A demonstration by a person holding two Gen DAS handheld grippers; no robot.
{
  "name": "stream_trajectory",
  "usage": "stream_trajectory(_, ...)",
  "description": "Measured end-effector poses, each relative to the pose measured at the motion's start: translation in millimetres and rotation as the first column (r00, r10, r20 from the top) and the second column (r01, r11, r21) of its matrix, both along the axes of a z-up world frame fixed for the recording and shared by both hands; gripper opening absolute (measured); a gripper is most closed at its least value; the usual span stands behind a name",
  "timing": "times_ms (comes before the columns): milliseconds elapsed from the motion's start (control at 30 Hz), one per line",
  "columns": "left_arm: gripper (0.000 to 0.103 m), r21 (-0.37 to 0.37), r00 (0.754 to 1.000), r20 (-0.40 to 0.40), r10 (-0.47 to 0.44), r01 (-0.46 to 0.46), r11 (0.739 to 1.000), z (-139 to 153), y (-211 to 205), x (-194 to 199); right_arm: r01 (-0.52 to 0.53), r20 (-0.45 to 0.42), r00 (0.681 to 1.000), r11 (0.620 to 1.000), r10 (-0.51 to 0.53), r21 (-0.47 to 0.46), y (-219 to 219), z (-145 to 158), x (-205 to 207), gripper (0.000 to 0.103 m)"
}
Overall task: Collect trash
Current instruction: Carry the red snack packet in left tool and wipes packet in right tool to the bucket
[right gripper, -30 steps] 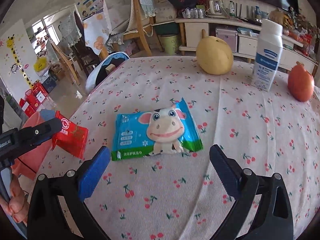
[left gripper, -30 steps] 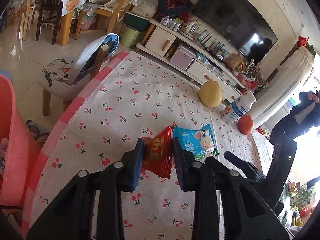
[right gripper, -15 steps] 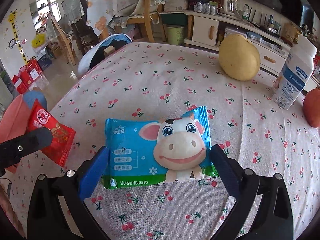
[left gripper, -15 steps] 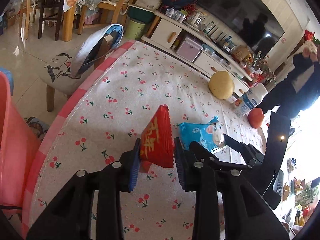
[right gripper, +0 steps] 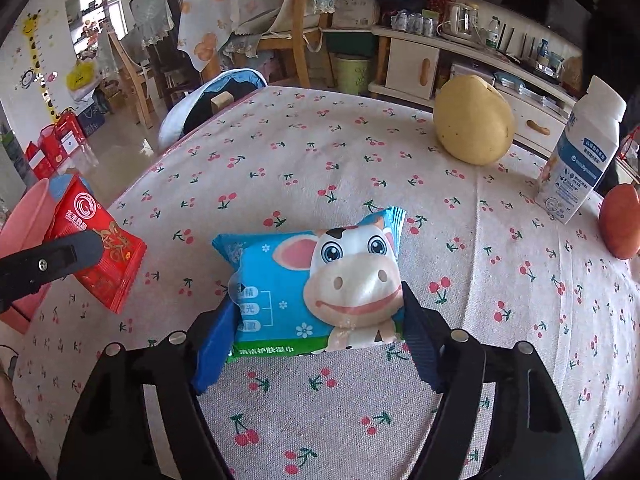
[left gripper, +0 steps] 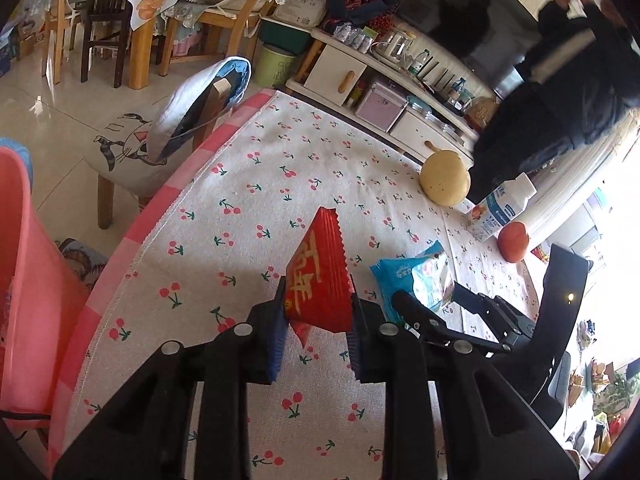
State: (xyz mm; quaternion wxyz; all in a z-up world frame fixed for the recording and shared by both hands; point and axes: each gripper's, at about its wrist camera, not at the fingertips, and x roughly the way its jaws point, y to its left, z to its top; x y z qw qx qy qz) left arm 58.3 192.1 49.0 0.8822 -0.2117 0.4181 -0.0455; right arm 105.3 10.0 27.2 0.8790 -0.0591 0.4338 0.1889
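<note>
My left gripper is shut on a red snack packet, which it holds upright a little above the cherry-print tablecloth. The same red packet shows at the left of the right wrist view, hanging over the table's edge. A blue wet-wipes pack with a cartoon cow lies on the cloth. My right gripper straddles it with its jaws closing. Both blue pads press the pack's sides, and it bulges upward. In the left wrist view the wipes pack sits just right of the red packet.
A pink bin stands off the table's left edge. A yellow round fruit, a white milk bottle and an orange-red fruit stand at the far right. A cushioned chair is at the far edge, and a person in dark clothes stands beyond.
My left gripper lifted the red packet off the cloth and tipped it upright. My right gripper moved forward and down over the wipes pack, and its jaws narrowed onto the sides.
</note>
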Motion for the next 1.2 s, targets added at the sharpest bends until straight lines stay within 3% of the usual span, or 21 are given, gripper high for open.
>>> stream_trajectory(467,0.027,0.008,0.997,0.061,0.037,-0.037,0.999,19,13,-13,0.084,0.023,0.996,0.995,-0.085,0.045,-11,8,-39,0.072)
stream_trajectory(767,0.027,0.057,0.982,0.126,0.137,-0.145,0.988,39,36,-31,0.073,0.039,0.996,0.991,-0.078,0.113,6,34,-58,0.072)
stream_trajectory(1000,0.027,0.114,0.942,0.183,0.280,-0.303,0.946,56,68,-48,-0.020,0.072,0.997,0.989,0.010,0.146,51,62,-72,0.072)
stream_trajectory(1200,0.027,0.112,0.886,0.206,0.415,-0.443,0.890,66,109,-67,-0.132,0.109,0.987,0.980,0.116,0.152,103,85,-84,0.072)
